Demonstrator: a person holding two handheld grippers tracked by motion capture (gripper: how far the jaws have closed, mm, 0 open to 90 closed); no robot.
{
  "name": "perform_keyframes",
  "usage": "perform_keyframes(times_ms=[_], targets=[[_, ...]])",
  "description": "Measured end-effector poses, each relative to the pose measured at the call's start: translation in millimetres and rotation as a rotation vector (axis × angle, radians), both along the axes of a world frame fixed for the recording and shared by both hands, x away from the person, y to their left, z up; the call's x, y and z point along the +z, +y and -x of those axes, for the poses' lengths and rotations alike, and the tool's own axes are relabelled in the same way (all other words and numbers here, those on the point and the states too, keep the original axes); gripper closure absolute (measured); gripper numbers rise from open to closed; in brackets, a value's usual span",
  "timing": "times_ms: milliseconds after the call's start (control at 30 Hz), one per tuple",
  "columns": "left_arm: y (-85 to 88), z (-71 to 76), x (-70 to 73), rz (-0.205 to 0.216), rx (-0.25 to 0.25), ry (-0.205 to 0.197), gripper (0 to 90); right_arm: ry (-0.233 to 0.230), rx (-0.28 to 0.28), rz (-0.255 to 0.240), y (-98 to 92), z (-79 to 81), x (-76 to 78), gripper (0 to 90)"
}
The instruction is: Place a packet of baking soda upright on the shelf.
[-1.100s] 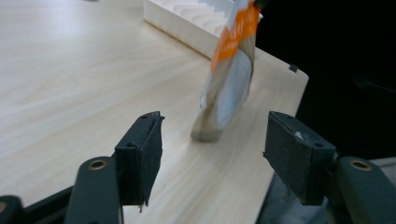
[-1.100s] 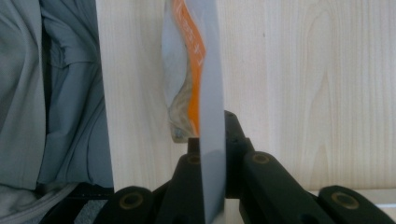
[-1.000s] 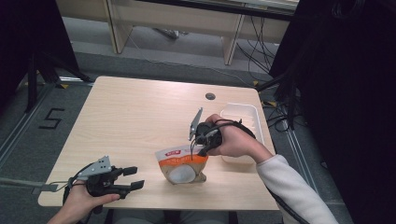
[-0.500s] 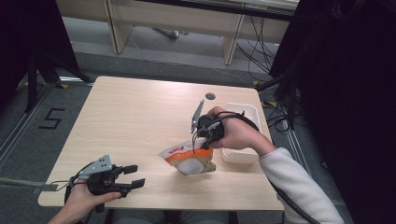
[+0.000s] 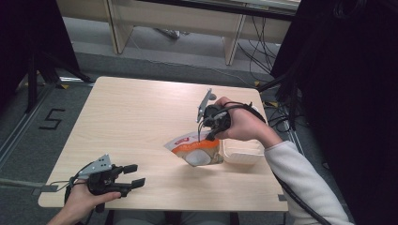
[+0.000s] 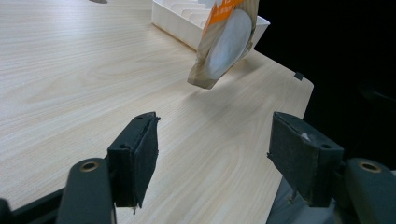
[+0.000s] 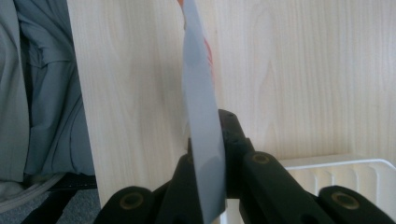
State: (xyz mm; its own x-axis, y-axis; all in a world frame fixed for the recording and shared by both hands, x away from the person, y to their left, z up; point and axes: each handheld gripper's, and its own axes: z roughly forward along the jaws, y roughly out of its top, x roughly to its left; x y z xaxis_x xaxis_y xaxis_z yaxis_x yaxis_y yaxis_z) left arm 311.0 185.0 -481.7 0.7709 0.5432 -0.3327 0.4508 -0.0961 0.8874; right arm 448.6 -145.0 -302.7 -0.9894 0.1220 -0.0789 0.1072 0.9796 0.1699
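Two grippers over one table (image 5: 141,117), one of them holding a pouch.

The right gripper (image 5: 210,133), held in a hand (image 5: 241,124) above the near right part of the table, has its jaws closed on the top edge of an orange-and-white pouch (image 5: 195,150); in the right gripper view the pouch (image 7: 201,116) shows edge-on, pinched between the two black jaws. In the left gripper view the pouch (image 6: 226,42) hangs clear of the table, its lower corner above the wood, just in front of a white tray (image 6: 177,18). The tray (image 5: 241,152) sits at the table's right edge, just beside the pouch. The left gripper (image 5: 133,176) rests at the table's near left corner, well apart from the pouch, its jaws spread wide with nothing between them.
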Motion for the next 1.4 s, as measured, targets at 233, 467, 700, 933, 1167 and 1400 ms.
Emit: perform_keyframes(times_ms=[233, 467, 700, 933, 1167, 1400], targets=[[0.8, -0.9, -0.2, 0.006, 0.000, -0.003, 31.6, -0.021, -0.005, -0.012, -5.4, -5.5, 13.9, 90.0], [0.6, -0.7, -0.2, 0.003, 0.003, 0.000, 31.3, -0.030, -0.033, -0.017, -10.8, -9.9, 27.8, 90.0], [0.5, -0.7, -0.1, 0.007, 0.001, 0.001, 31.2, -0.043, -0.039, -0.024, -19.5, -13.5, 33.6, 90.0], [0.2, -0.6, -0.1, 0.007, 0.000, 0.002, 31.0, -0.044, -0.058, -0.023, -30.1, -19.9, 33.9, 90.0], [0.0, -0.5, -0.1, 0.003, 0.000, 0.006, 30.6, -0.064, -0.067, -0.024, -41.7, -26.1, 43.8, 90.0], [0.1, -0.6, -0.2, 0.005, 0.001, 0.008, 30.5, -0.072, -0.085, -0.016, -52.5, -29.0, 47.8, 90.0]])
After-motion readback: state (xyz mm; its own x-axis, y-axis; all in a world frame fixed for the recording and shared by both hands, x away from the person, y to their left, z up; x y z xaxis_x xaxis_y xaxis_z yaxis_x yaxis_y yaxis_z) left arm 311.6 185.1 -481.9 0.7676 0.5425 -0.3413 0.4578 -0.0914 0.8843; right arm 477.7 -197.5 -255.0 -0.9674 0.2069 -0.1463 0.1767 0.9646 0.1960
